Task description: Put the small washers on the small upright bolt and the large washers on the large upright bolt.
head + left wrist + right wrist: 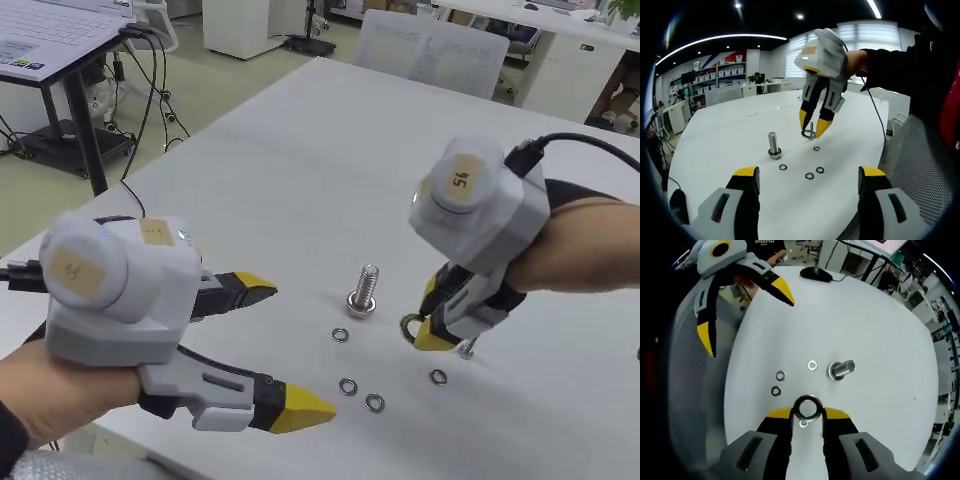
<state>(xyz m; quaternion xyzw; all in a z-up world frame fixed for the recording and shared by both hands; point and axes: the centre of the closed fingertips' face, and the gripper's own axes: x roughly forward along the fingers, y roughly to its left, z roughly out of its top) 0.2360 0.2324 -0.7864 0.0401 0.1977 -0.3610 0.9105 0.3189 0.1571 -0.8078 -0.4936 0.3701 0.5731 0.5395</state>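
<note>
Large washer (807, 397) is pinched across its rim between the tips of the right gripper (807, 413), low over the white table (300, 180). The worry is where it hangs. The small upright bolt (467, 347) stands just beside those tips, at about 4 o'clock from them in the head view. Let go here, I judge, the ring could drop over the small bolt or knock it flat, instead of reaching the large upright bolt (365, 288). That bolt stands near but apart, at 10 o'clock from the tips. The grip catches only the rim, so a tilt on the way over could let the ring slip and roll among the four small washers (348, 385). These lie loose from 4 to 7 o'clock around the large bolt, which seems to carry one ring at its foot.

The right gripper's jaws are drawn close, with only the washer's width between them. The left gripper (280, 347) has its jaws spread wide, holds nothing and touches nothing. It is off at 9 o'clock from the bolts.
</note>
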